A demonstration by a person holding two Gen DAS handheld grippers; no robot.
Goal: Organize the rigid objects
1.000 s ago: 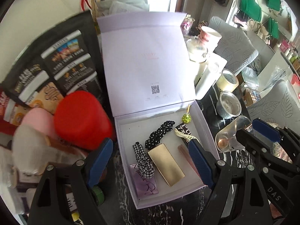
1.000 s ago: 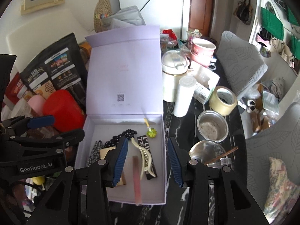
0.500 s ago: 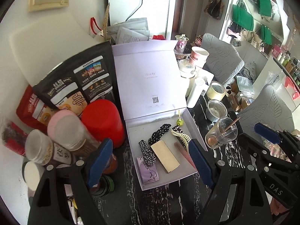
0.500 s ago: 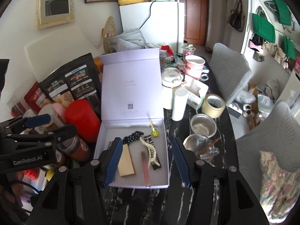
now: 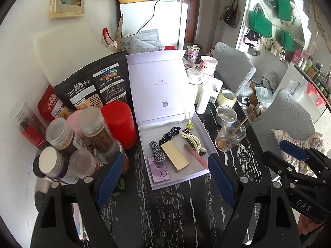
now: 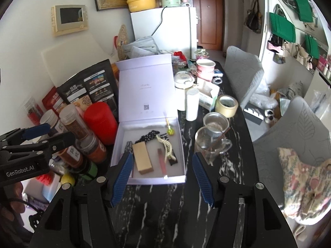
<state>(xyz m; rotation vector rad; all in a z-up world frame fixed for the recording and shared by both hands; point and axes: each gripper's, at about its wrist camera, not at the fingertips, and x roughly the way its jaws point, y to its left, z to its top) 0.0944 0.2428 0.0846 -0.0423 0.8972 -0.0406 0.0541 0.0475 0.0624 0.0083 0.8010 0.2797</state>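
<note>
An open lilac box [image 5: 203, 131] [image 6: 121, 144] with its lid upright sits on the black marble table. Inside lie a gold bar [image 5: 174, 155] [image 6: 142, 160], a cream claw clip [image 5: 192, 140] [image 6: 165, 147], a pink strip [image 5: 195, 155] [image 6: 162, 163], black dotted and checked scrunchies [image 5: 169, 135], a lilac card [image 5: 158, 170] and a green pin [image 5: 189, 125] [image 6: 170, 131]. My left gripper [image 5: 163, 181] is open and empty, in front of the box. My right gripper [image 6: 162, 177] is open and empty, also in front of the box.
Spice jars [image 5: 95, 130], a red canister [image 5: 119, 122] [image 6: 100, 122] and snack bags [image 5: 95, 86] crowd the left. A glass cup [image 5: 230, 133] [image 6: 209, 144], a steel cup [image 6: 215, 123], a tape roll [image 6: 226, 105] and a white cylinder [image 6: 192, 106] stand to the right. Grey chairs line the right edge.
Both grippers have pulled back and up from the box, so it looks smaller and more of the table and room shows. The box contents have not moved.
</note>
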